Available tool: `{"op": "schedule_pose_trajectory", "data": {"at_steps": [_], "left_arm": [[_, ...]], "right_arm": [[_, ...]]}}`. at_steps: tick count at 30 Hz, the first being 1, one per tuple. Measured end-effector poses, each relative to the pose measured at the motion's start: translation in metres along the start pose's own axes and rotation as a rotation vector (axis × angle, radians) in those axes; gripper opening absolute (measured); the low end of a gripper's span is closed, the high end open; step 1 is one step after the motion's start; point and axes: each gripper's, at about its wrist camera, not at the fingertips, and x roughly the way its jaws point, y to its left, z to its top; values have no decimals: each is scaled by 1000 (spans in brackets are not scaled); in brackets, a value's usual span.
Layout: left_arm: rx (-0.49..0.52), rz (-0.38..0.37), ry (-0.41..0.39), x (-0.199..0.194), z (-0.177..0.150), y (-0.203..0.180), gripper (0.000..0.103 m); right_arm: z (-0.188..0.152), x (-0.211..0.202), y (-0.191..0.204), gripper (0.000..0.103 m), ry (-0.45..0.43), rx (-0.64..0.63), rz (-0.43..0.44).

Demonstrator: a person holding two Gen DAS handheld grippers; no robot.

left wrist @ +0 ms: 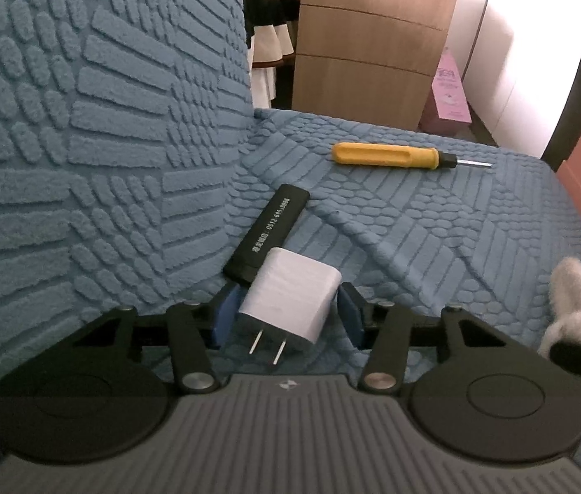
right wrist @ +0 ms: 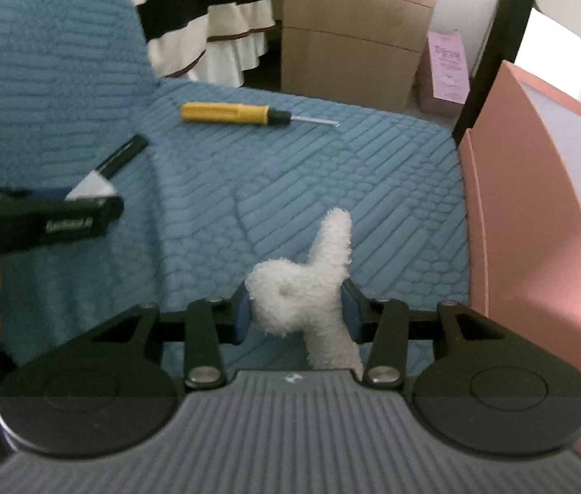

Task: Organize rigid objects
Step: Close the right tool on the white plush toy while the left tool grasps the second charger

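A white wall charger with two prongs lies between the blue pads of my left gripper; a small gap shows at the right pad, so the jaws look open around it. A black stick with white print lies just beyond, touching the charger. A yellow-handled screwdriver lies farther back on the blue sofa seat. My right gripper is shut on a white fluffy toy. The screwdriver, the charger and the left gripper's body show in the right wrist view.
The sofa backrest rises on the left. A pink bin stands at the seat's right edge. A wooden drawer cabinet and a pink box stand behind the sofa, with hanging clothes to the left.
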Motion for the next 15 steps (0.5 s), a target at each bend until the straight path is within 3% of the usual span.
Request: {"op": "schedule_pose_trajectory", "data": {"at_steps": [15], "left_arm": [[-58, -113, 32, -25, -14, -4, 54]], "right_arm": [[-18, -15, 2, 47, 31, 19, 48]]}}
